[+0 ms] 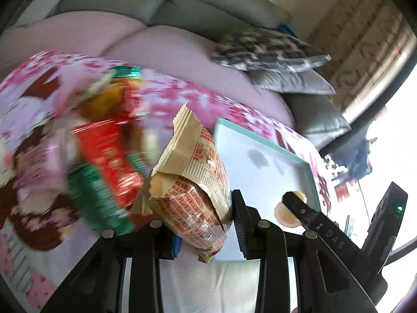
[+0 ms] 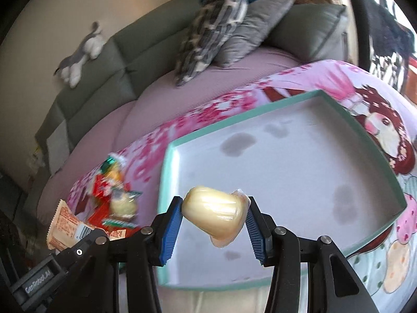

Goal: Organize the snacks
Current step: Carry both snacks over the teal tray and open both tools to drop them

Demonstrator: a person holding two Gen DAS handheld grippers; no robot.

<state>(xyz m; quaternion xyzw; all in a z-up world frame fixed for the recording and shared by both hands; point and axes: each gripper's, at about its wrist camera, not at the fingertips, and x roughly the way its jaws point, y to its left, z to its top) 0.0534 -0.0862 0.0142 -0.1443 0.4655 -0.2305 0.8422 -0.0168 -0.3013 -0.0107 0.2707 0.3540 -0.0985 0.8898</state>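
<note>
My left gripper is shut on a tan snack packet with red print, held above the pink patterned cloth beside the tray's left edge. The packet also shows in the right wrist view. My right gripper is shut on a pale yellow wrapped snack, held over the near left part of the white tray with a teal rim. That tray shows in the left wrist view, as does the right gripper holding the yellow snack. The tray floor holds nothing.
A blurred pile of red, green and orange snack packets lies on the pink cloth left of the tray; it also shows in the right wrist view. Behind are a grey sofa, patterned and grey cushions, and a plush toy.
</note>
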